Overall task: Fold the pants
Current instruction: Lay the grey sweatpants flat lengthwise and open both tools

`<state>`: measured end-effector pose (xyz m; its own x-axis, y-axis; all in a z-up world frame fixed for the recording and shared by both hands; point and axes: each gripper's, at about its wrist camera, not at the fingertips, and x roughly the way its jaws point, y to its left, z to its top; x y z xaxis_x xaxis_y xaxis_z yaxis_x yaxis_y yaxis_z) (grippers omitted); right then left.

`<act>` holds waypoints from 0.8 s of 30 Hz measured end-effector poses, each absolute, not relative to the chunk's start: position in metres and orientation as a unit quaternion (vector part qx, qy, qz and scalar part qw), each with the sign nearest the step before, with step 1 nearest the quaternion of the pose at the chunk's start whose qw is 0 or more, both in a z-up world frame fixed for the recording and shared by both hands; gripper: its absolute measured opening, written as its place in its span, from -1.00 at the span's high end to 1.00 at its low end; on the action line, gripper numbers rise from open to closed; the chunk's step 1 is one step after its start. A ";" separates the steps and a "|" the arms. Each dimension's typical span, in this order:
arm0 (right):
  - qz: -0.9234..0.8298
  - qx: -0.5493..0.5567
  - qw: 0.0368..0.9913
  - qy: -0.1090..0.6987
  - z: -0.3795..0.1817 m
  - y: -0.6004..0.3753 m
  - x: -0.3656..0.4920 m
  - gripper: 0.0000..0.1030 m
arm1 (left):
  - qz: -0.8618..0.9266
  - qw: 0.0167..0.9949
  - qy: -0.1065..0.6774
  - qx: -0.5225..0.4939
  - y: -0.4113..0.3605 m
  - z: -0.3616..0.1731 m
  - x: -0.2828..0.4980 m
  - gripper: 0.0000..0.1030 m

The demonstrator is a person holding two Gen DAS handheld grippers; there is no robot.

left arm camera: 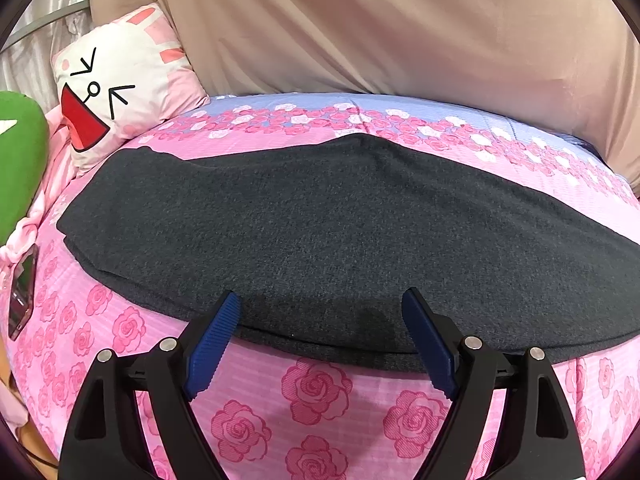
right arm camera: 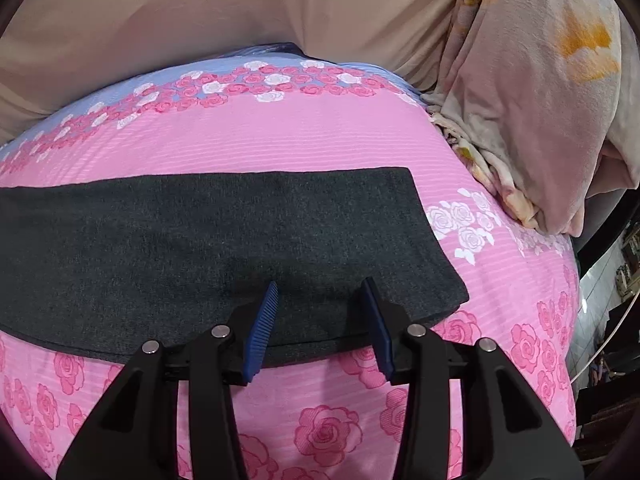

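Dark grey pants (left arm camera: 320,224) lie flat and folded lengthwise on a pink rose-print bedsheet (left arm camera: 320,400). Their wider end is at the left of the left wrist view. Their straight leg end (right arm camera: 432,236) is at the right of the right wrist view, where the pants (right arm camera: 200,248) span from the left edge. My left gripper (left arm camera: 322,300) is open and empty, its blue pads just above the pants' near edge. My right gripper (right arm camera: 322,286) is open and empty, hovering over the near edge close to the leg end.
A cartoon rabbit pillow (left arm camera: 120,88) and a green cushion (left arm camera: 20,164) lie at the left. A phone (left arm camera: 22,292) lies on the sheet's left edge. A beige cover (left arm camera: 400,20) rises behind the bed. A bundled blanket (right arm camera: 540,100) sits at the right.
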<state>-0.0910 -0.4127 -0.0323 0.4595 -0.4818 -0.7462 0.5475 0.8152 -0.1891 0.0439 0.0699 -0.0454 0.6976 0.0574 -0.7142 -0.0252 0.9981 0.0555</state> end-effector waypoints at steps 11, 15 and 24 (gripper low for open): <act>-0.305 0.033 0.852 0.424 -0.033 -0.419 -0.092 -0.03 | 0.024 0.921 0.389 0.021 0.071 -0.046 0.044 -0.58; -0.303 0.034 0.854 0.421 -0.033 -0.426 -0.095 -0.13 | 0.025 0.920 0.391 0.024 0.071 -0.047 0.045 -0.58; -0.333 0.046 0.844 0.419 -0.034 -0.448 -0.118 -0.11 | 0.027 0.916 0.399 0.033 0.069 -0.048 0.047 -0.58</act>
<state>-0.1181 -0.4484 -0.0341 0.4279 -0.5229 -0.7372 0.5995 0.7746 -0.2014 0.0469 0.0692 -0.0484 0.6800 0.0752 -0.7294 -0.0221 0.9964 0.0821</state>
